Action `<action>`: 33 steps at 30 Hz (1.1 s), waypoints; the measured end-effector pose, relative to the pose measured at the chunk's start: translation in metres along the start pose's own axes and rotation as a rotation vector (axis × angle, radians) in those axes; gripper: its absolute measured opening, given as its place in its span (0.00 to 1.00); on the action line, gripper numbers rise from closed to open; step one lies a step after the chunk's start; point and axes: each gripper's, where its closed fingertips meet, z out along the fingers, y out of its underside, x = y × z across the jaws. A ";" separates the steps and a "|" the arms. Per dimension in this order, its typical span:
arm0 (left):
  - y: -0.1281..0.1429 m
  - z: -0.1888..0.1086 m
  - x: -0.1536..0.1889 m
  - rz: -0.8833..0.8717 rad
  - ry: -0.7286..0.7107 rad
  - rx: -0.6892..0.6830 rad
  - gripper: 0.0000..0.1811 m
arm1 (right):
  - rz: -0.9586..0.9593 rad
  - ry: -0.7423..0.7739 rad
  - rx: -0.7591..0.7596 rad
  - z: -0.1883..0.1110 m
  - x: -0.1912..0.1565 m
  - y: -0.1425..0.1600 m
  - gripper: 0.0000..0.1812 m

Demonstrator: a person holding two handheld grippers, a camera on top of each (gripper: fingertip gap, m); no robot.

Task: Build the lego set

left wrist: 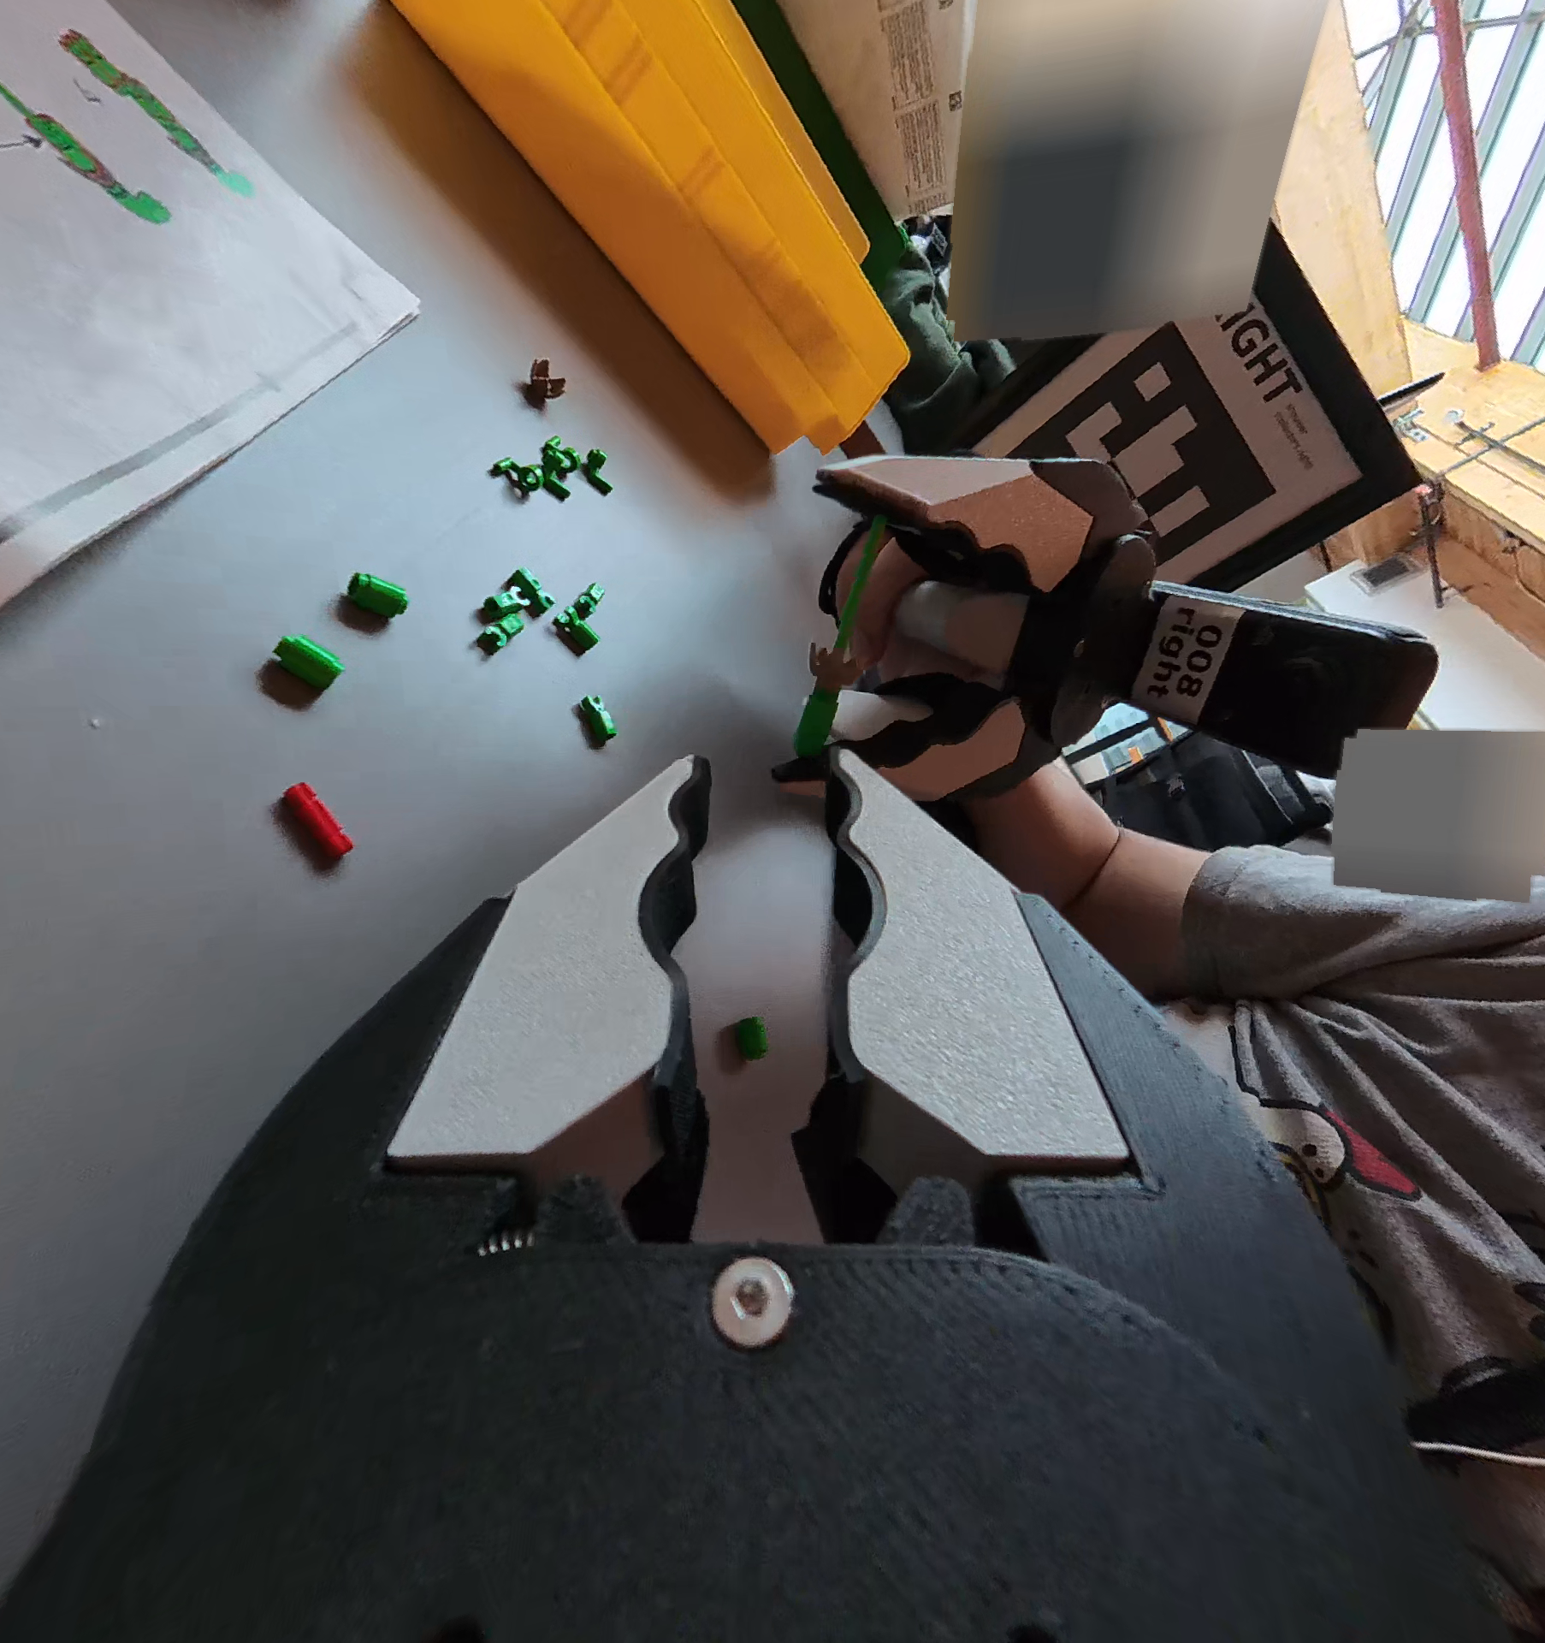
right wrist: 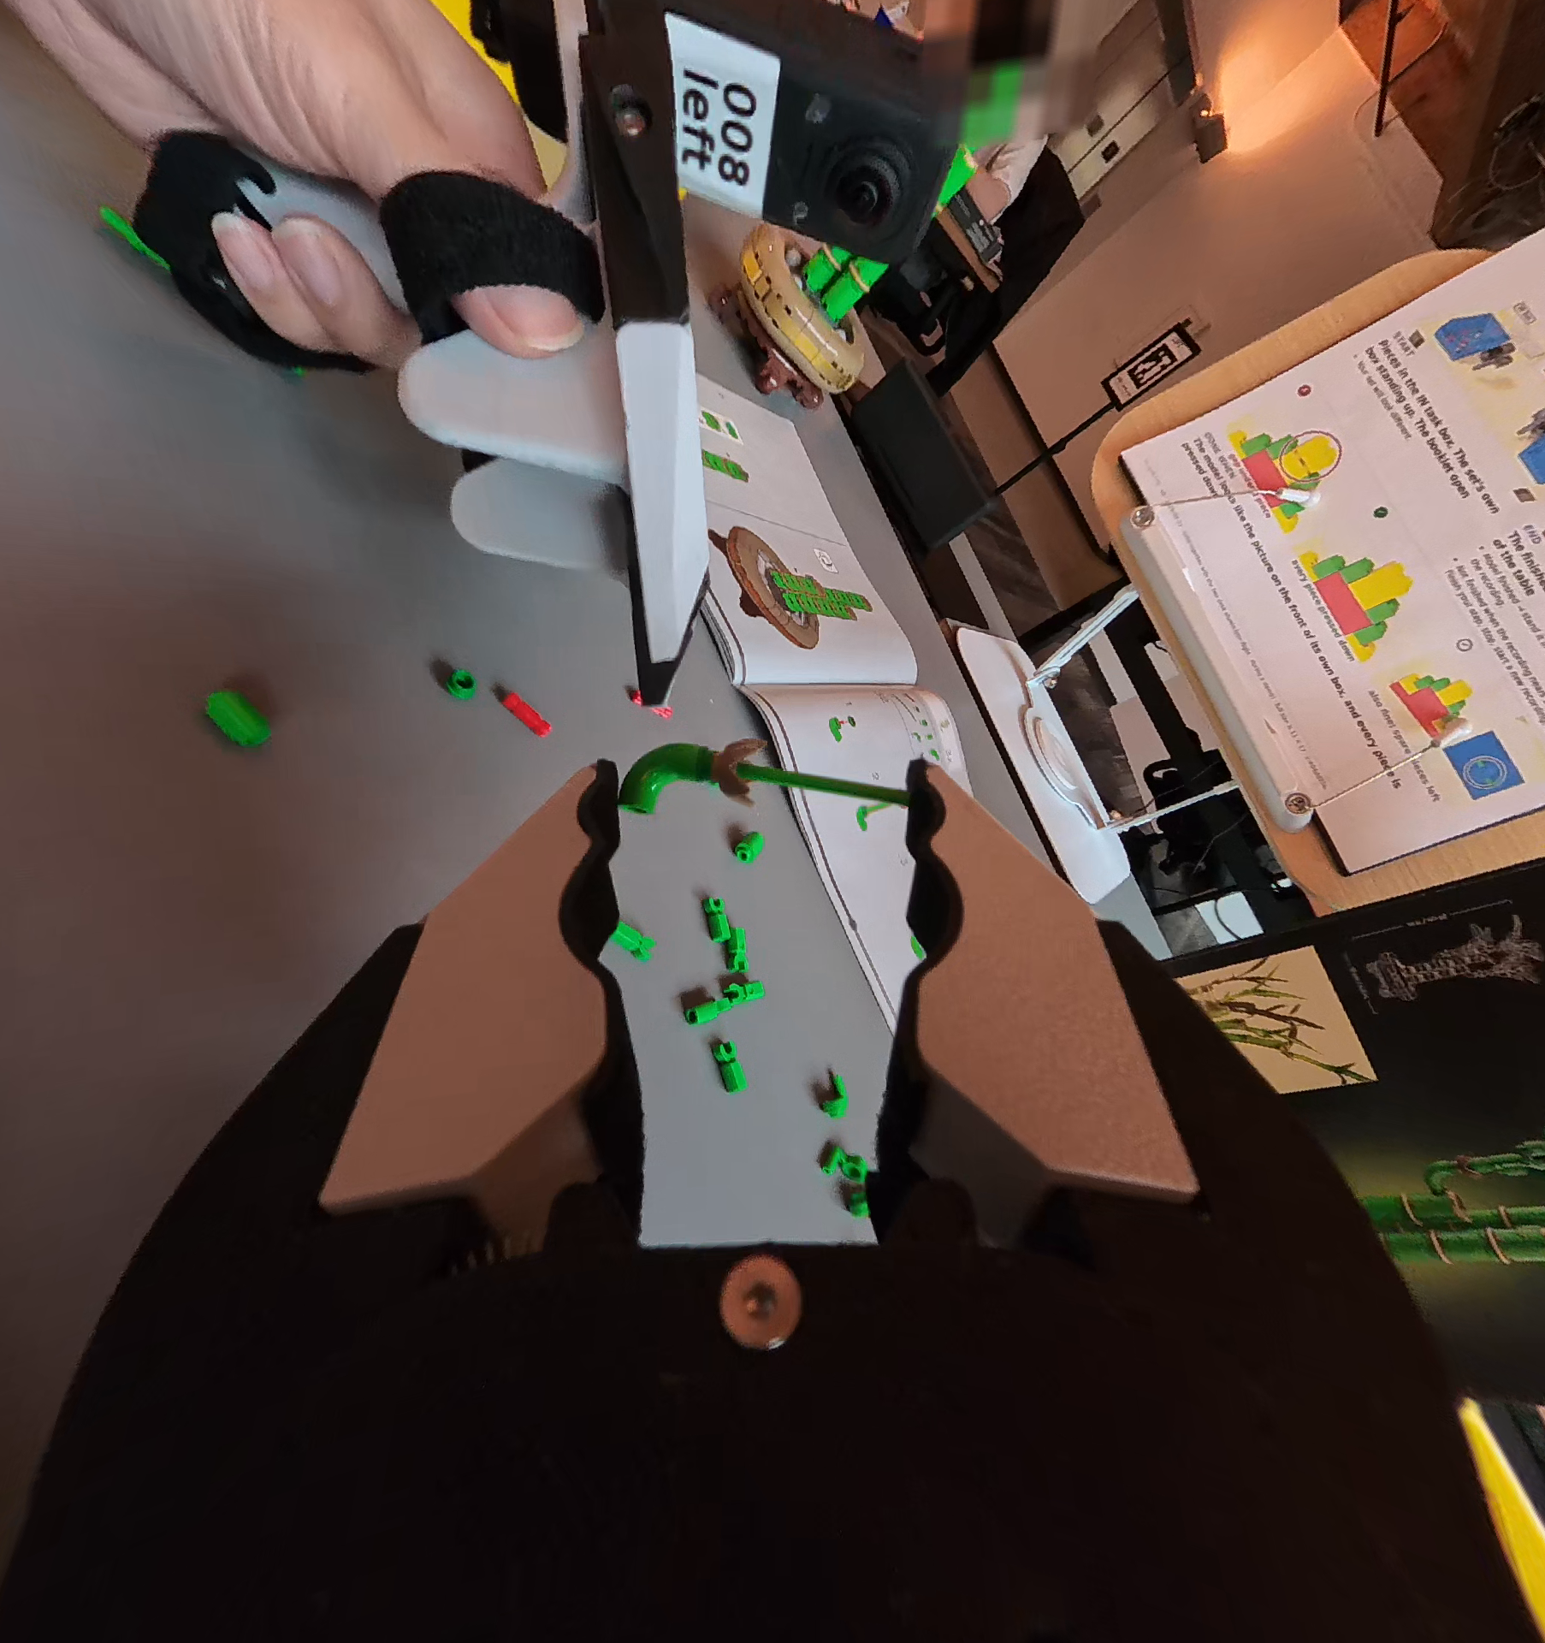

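My right gripper point(right wrist: 764, 787) has brown fingers set wide apart and holds a green stem point(right wrist: 827, 785) lengthwise between its fingertips. The stem has a curved green elbow point(right wrist: 653, 778) at one end and a small brown collar point(right wrist: 733, 765). In the left wrist view the stem point(left wrist: 853, 605) stands just beyond my left gripper point(left wrist: 769, 772). That gripper has white fingers, is open and empty, and sits low over the grey table. A small green stud point(left wrist: 751, 1036) lies on the table between its fingers. Loose green clips point(left wrist: 538, 609), green cylinders point(left wrist: 378, 594) and a red pin point(left wrist: 317, 820) lie to the left.
An open instruction booklet point(left wrist: 129, 293) lies far left, and a yellow box point(left wrist: 680, 204) stands behind the parts. A round tan and brown base with green stalks point(right wrist: 800, 311) stands beyond the booklet point(right wrist: 804, 569). A printed board point(right wrist: 1373, 551) and the dark set box point(right wrist: 1418, 1111) are at right. Only a small space, under 4 cm, lies between the two pairs of fingers. My left tips are roughly 8 cm from the red pin point(left wrist: 317, 820). It is also in sight in the right wrist view point(right wrist: 656, 716).
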 end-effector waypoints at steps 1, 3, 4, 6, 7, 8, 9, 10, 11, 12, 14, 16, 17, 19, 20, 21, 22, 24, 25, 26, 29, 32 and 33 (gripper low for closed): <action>0.000 0.001 0.002 0.016 0.001 0.000 0.15 | 0.012 -0.006 0.015 0.000 -0.001 -0.003 0.35; 0.001 0.003 0.010 0.042 0.027 -0.007 0.16 | 0.035 -0.019 0.045 0.001 -0.003 -0.011 0.35; 0.001 0.005 0.013 0.050 0.037 -0.011 0.17 | 0.042 -0.023 0.057 0.001 -0.004 -0.014 0.35; 0.003 0.008 0.018 0.071 0.057 -0.019 0.18 | 0.045 -0.031 0.073 0.002 -0.006 -0.018 0.35; 0.005 0.009 0.020 0.081 0.065 -0.028 0.17 | 0.042 -0.033 0.075 0.002 -0.007 -0.019 0.35; 0.007 0.010 0.021 0.090 0.070 -0.040 0.16 | 0.039 -0.034 0.076 0.002 -0.007 -0.020 0.35; 0.009 0.011 0.022 0.100 0.073 -0.052 0.15 | 0.038 -0.035 0.079 0.002 -0.008 -0.021 0.35; 0.011 0.012 0.023 0.108 0.076 -0.063 0.13 | 0.040 -0.038 0.086 0.001 -0.009 -0.023 0.35; 0.013 0.013 0.023 0.114 0.074 -0.075 0.10 | 0.043 -0.041 0.094 0.001 -0.009 -0.025 0.35; 0.014 0.014 0.023 0.122 0.075 -0.083 0.07 | 0.045 -0.042 0.099 0.001 -0.010 -0.026 0.35; 0.015 0.014 0.025 0.133 0.080 -0.085 0.04 | 0.040 -0.045 0.093 0.002 -0.011 -0.026 0.35; 0.016 0.015 0.026 0.139 0.085 -0.089 0.05 | 0.041 -0.051 0.099 0.002 -0.012 -0.027 0.35; 0.016 0.016 0.027 0.139 0.091 -0.091 0.06 | 0.044 -0.055 0.104 0.003 -0.013 -0.028 0.35; 0.017 0.017 0.029 0.141 0.097 -0.091 0.04 | 0.045 -0.062 0.103 0.004 -0.015 -0.029 0.35; 0.018 0.017 0.028 0.148 0.087 -0.096 0.03 | 0.044 -0.066 0.103 0.004 -0.016 -0.029 0.35; 0.019 0.017 0.027 0.157 0.077 -0.101 0.03 | 0.043 -0.070 0.100 0.005 -0.016 -0.029 0.35; 0.019 0.017 0.026 0.164 0.068 -0.108 0.03 | 0.041 -0.072 0.098 0.005 -0.017 -0.028 0.35; 0.020 0.017 0.025 0.173 0.055 -0.114 0.03 | 0.038 -0.074 0.094 0.006 -0.018 -0.028 0.35; 0.020 0.017 0.025 0.175 0.053 -0.114 0.03 | 0.036 -0.074 0.094 0.006 -0.018 -0.028 0.35; 0.020 0.017 0.025 0.173 0.054 -0.114 0.03 | 0.035 -0.074 0.095 0.006 -0.018 -0.028 0.35; 0.019 0.017 0.026 0.159 0.067 -0.106 0.03 | 0.034 -0.070 0.097 0.006 -0.018 -0.028 0.35; 0.017 0.017 0.026 0.146 0.074 -0.088 0.03 | 0.025 -0.061 0.097 0.004 -0.016 -0.028 0.35; 0.017 0.017 0.026 0.149 0.072 -0.091 0.03 | 0.023 -0.060 0.096 0.004 -0.016 -0.028 0.35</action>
